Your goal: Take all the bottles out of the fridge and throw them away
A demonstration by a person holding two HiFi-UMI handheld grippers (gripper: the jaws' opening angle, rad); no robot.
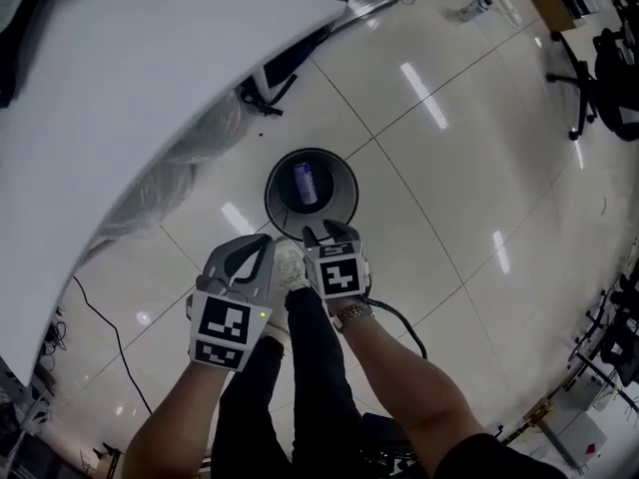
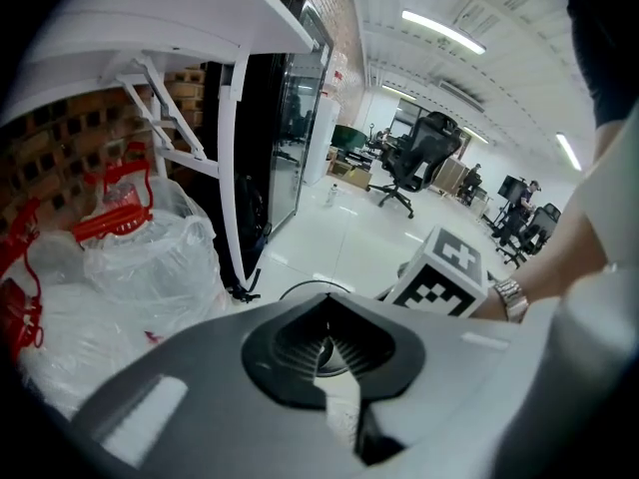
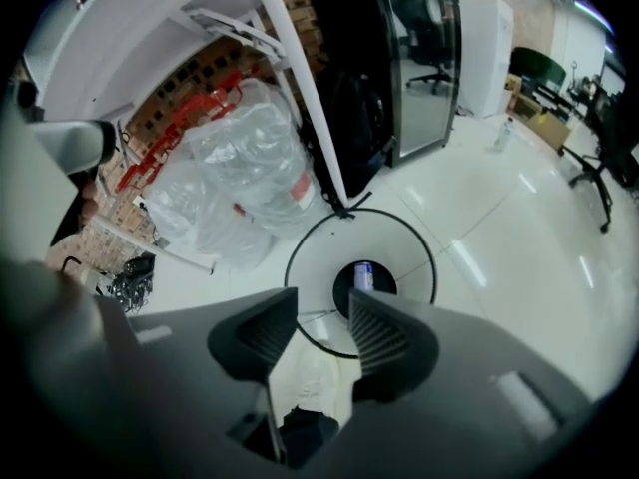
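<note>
A round bin (image 1: 344, 174) with a dark rim stands on the white floor, and a bottle (image 1: 306, 183) with a purple label lies at its bottom. My right gripper (image 1: 329, 231) hovers over the bin's near rim. In the right gripper view its jaws (image 3: 321, 307) stand apart with nothing between them, and the bottle (image 3: 363, 275) shows below inside the bin (image 3: 419, 252). My left gripper (image 1: 262, 240) hangs beside it to the left. Its jaws (image 2: 324, 345) are closed together and empty, with the bin's rim (image 2: 300, 289) just beyond them.
A large white tabletop (image 1: 150, 88) fills the upper left. Clear plastic bags (image 3: 240, 168) with red handles lie under it, beside the black glass-door fridge (image 2: 275, 138). Office chairs (image 1: 609, 78) stand far right. A small bottle (image 1: 475, 8) lies on the distant floor. My shoe (image 1: 291, 263) is beside the bin.
</note>
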